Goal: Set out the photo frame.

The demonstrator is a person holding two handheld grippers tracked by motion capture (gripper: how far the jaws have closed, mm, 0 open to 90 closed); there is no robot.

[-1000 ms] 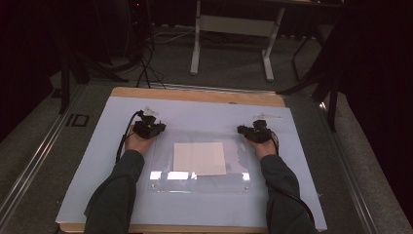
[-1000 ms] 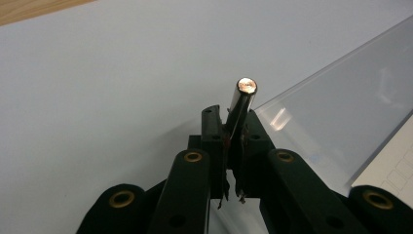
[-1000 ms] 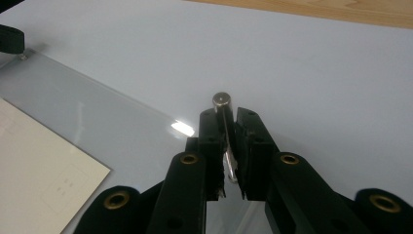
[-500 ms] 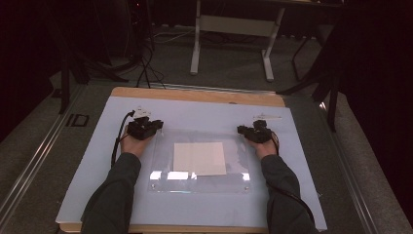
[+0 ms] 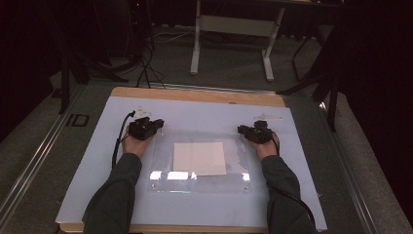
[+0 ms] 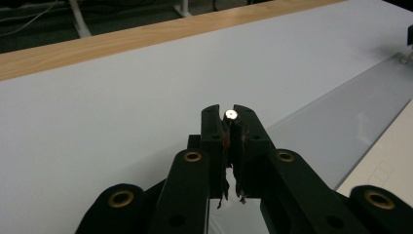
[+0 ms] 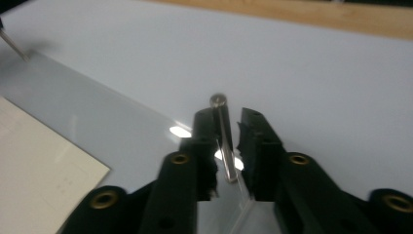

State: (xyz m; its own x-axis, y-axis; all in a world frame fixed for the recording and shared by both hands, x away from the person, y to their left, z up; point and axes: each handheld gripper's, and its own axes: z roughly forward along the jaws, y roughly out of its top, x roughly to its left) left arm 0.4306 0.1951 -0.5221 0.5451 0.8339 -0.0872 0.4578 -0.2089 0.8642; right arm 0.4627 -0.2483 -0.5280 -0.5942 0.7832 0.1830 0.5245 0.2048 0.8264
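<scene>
the right gripper (image 7: 228, 146) has just been opening, its jaws now loose around the metal pin (image 7: 223, 139) standing between them, likely seated, while the left gripper (image 6: 230, 146) pinches its own pin (image 6: 230, 115).

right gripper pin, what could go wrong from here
The right gripper's jaws have just been opening around the upright metal pin at the clear sheet's corner. Left unsupported, the pin could tip or roll off. The left gripper is shut on another pin; pulling on it might drag the clear sheet and shift the paper.
</scene>
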